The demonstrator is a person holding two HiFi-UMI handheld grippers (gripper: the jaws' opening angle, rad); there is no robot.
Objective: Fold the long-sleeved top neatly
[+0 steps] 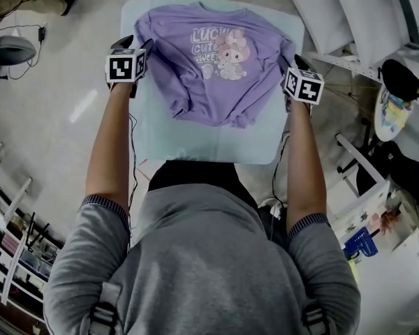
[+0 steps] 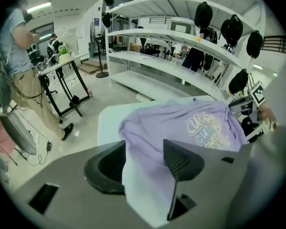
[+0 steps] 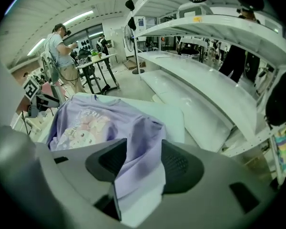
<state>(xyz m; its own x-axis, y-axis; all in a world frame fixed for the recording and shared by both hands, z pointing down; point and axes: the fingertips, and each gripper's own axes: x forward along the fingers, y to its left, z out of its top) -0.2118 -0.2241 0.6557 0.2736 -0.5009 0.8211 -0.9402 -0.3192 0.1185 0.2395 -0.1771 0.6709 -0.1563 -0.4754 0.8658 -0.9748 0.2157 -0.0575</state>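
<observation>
A lilac long-sleeved top (image 1: 216, 68) with a cartoon print lies face up on the pale blue table (image 1: 153, 142), its sleeves folded in and its hem toward me. My left gripper (image 1: 138, 49) is at the top's left shoulder edge. In the left gripper view the jaws of the left gripper (image 2: 143, 163) stand wide apart, and the lilac cloth (image 2: 190, 123) lies loose in the gap, unpinched. My right gripper (image 1: 293, 63) is at the right shoulder edge. In the right gripper view the right gripper (image 3: 140, 163) is open, with a fold of the top (image 3: 100, 123) between its pads.
White shelving (image 1: 349, 19) with black bags (image 1: 401, 79) stands to the right of the table. An office chair (image 1: 7, 47) and cables are on the floor at the left. A person (image 2: 19, 66) stands by a trestle table (image 2: 62, 70) beyond the left side.
</observation>
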